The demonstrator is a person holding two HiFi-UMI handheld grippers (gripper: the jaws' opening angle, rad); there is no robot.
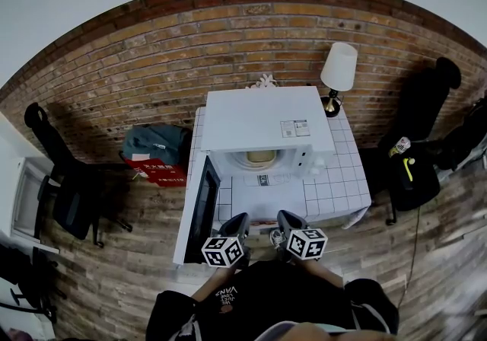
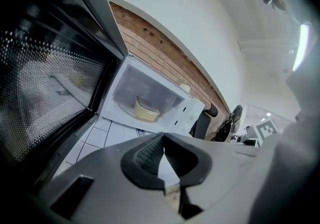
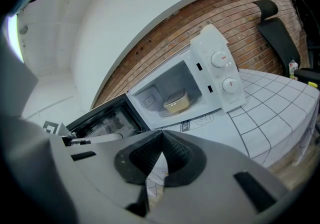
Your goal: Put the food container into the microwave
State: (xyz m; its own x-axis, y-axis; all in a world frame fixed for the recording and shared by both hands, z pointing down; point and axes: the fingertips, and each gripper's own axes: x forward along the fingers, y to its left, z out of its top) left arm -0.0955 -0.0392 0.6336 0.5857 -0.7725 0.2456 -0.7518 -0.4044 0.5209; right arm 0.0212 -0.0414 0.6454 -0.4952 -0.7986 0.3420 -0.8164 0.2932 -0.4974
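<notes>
The white microwave (image 1: pixel 259 122) stands on the tiled table (image 1: pixel 338 187) with its door (image 1: pixel 202 208) swung open to the left. Inside, on the turntable, sits the cream food container (image 1: pixel 260 156), also seen in the left gripper view (image 2: pixel 146 109) and in the right gripper view (image 3: pixel 177 102). My left gripper (image 1: pixel 238 221) and right gripper (image 1: pixel 289 219) hover side by side at the table's near edge, well back from the microwave opening. Both are shut, tips touching, with nothing between them (image 2: pixel 162 135) (image 3: pixel 162 134).
The open door (image 2: pixel 45 93) fills the left of the left gripper view. A table lamp (image 1: pixel 338 69) stands at the microwave's back right. On the floor are a black office chair (image 1: pixel 68 195) at left, a red box (image 1: pixel 161 173) and black chairs (image 1: pixel 411 172) at right.
</notes>
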